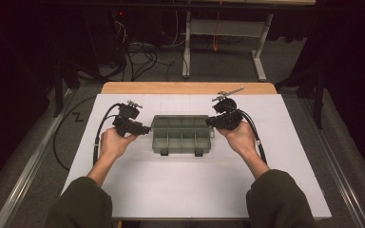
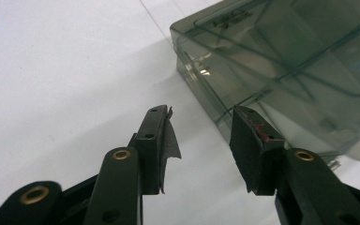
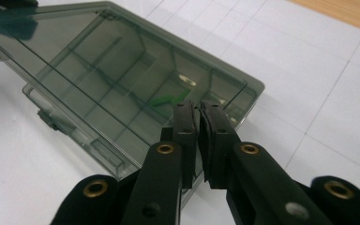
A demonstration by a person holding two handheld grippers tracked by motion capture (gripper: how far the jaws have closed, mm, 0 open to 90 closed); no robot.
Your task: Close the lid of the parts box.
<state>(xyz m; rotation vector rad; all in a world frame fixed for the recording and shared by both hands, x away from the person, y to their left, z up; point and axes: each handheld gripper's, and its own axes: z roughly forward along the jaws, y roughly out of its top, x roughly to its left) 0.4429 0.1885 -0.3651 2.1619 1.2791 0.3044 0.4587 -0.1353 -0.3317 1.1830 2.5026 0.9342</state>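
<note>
Right now, from the high view, I hold my left gripper against the left end of the smoky clear compartment box, and my right gripper against its right end. The box lies flat near the middle of the white table sheet, lid down, two latches on the edge facing me. My left hand and right hand sit just beside the box ends, cables trailing back along my forearms.

Along my left gripper, the jaws stand apart with a clear gap between the pads. The corner of the box rises just past the right-hand jaw, which sits very near the box wall; I can't tell whether it touches. Nothing lies between the pads, and a scrap of padding hangs loose on one jaw.

Along my right gripper, the jaws are pressed together, pads meeting, gripping nothing. Their tips rest over the near corner of the box, whose dividers show through the lid. Something small and green lies in one compartment just ahead of the tips.
</note>
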